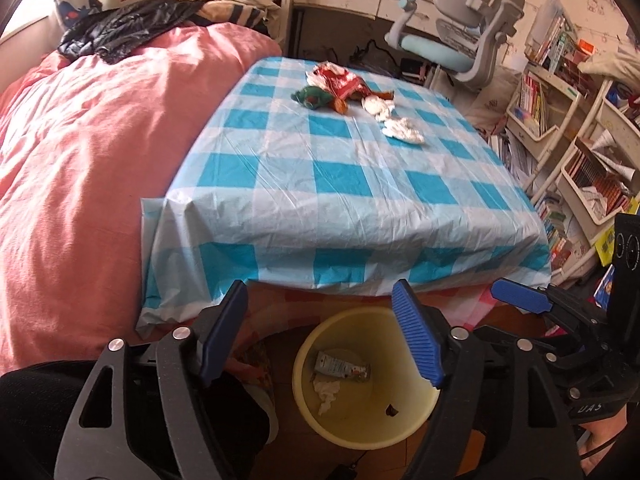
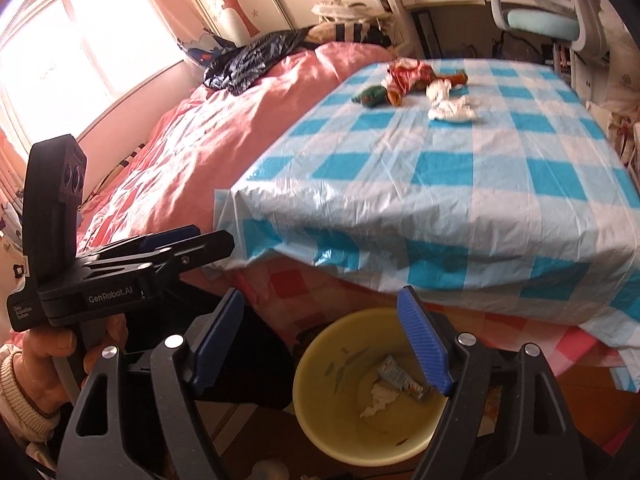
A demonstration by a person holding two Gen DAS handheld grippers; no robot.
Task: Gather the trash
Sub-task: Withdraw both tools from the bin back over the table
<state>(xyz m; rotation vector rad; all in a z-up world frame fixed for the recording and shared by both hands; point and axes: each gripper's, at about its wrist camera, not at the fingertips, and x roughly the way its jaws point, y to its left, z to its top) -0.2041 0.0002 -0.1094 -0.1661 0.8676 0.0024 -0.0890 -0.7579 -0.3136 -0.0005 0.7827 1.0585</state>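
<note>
Both claws hang released over the yellow bin (image 1: 362, 408), nothing between their blue pads. Left gripper (image 1: 320, 340) stands wide apart above the bin's mouth; the right gripper (image 2: 322, 344) does the same in its own view, and its blue tip pokes in at the right edge of the left wrist view. A hand (image 2: 56, 364) in a cream cuff holds the left tool.

Farthest left lies a pink quilt (image 1: 100, 132) with one black plastic bag (image 1: 124, 30) crumpled on it. Beside the quilt sits a table under a blue-and-white checked cloth (image 1: 340, 184), whose near edge droops between the grippers and the trash still on top. That trash clusters at the far end, well apart from the bin: one green wad (image 1: 312, 97), one red-and-white wrapper (image 1: 338, 80), one orange scrap (image 1: 341, 106), and two white tissue clumps (image 1: 402, 128), one just beside the other.

Inside the bin lie one flattened tube-like wrapper (image 1: 340, 368), one white tissue (image 1: 326, 392) and a small dark crumb (image 1: 391, 411). Farther right stand one grey desk chair (image 1: 460, 28) and cluttered bookshelves (image 1: 560, 120).
</note>
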